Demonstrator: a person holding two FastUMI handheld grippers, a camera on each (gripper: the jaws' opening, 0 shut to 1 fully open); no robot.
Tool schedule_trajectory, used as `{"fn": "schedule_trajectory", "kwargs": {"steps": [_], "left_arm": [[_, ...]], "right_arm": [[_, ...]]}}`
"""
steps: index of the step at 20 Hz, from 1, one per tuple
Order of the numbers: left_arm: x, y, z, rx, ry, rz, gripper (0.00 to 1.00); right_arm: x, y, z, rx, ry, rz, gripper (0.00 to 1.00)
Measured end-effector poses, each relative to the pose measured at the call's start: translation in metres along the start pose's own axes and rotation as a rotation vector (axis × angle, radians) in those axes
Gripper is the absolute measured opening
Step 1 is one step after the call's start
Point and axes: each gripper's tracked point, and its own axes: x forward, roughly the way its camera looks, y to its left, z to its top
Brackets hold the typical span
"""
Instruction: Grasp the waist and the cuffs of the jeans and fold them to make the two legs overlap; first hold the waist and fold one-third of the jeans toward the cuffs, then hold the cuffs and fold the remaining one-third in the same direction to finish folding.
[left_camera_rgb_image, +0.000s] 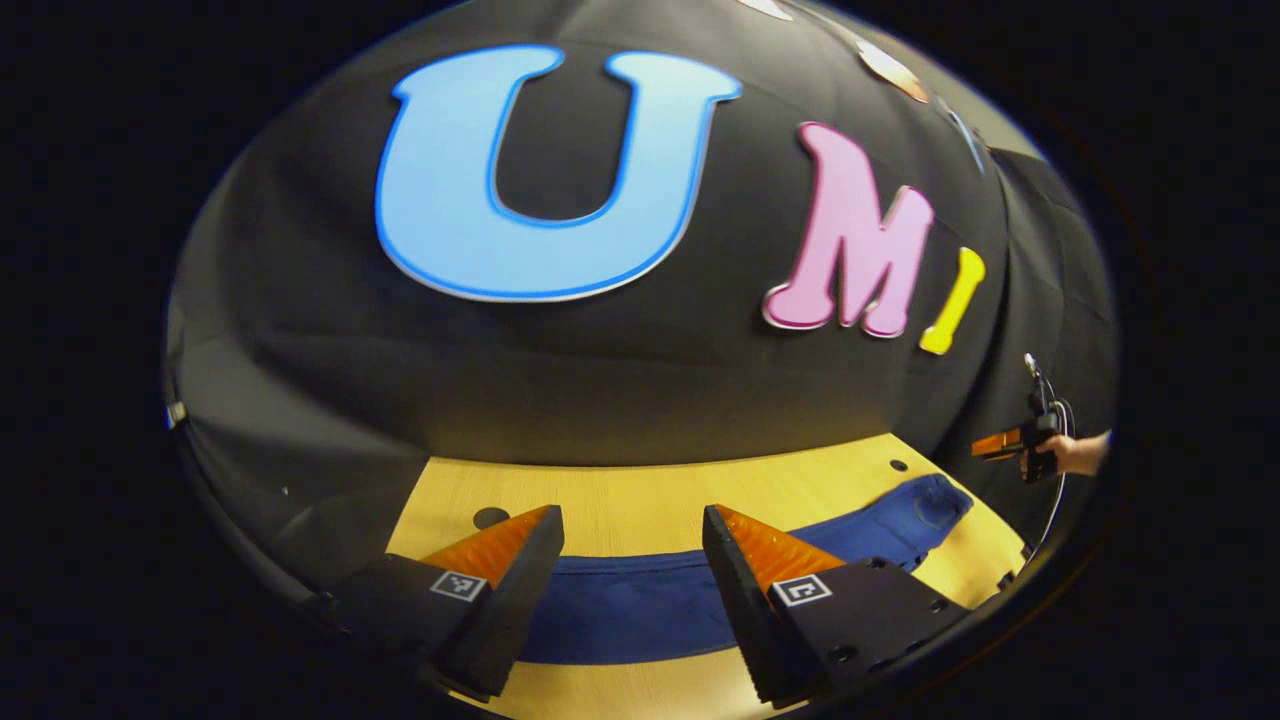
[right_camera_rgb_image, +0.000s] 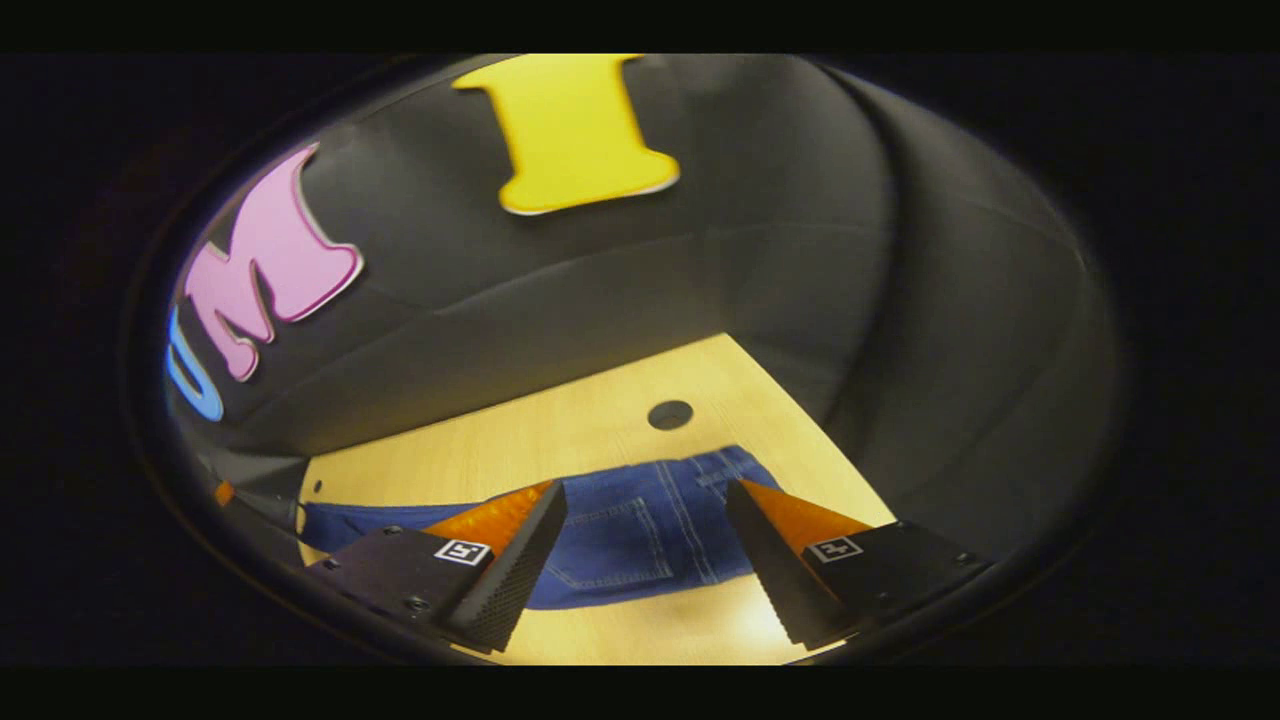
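Dark blue jeans (left_camera_rgb_image: 640, 600) lie flat and lengthwise across the light wooden table (left_camera_rgb_image: 650, 500). My left gripper (left_camera_rgb_image: 630, 525) hovers open above the leg part, nothing between its fingers. In the right gripper view the waist end of the jeans (right_camera_rgb_image: 640, 530), with a back pocket and seams, lies below my right gripper (right_camera_rgb_image: 645, 495), which is open and holds nothing. Far right in the left gripper view, the right gripper (left_camera_rgb_image: 1005, 445) is held by a hand (left_camera_rgb_image: 1080, 452) above the waist end.
The black booth cloth rises right behind the table. Round dark holes sit in the tabletop (right_camera_rgb_image: 670, 414) (left_camera_rgb_image: 490, 517) (left_camera_rgb_image: 898, 465). Bare wood lies between the jeans and the cloth, and a strip along the near edge (right_camera_rgb_image: 680, 630).
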Motion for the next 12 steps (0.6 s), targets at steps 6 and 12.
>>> {"fn": "schedule_trajectory", "kwargs": {"steps": [6, 12], "left_arm": [[-0.046, -0.073, 0.02, 0.053, -0.066, -0.099, 0.89], [-0.052, -0.089, 0.011, 0.076, -0.045, -0.102, 0.88]], "right_arm": [[0.007, -0.071, -0.065, 0.294, 0.154, -0.18, 0.98], [0.034, -0.09, -0.088, 0.487, 0.235, -0.268, 0.98]]}}
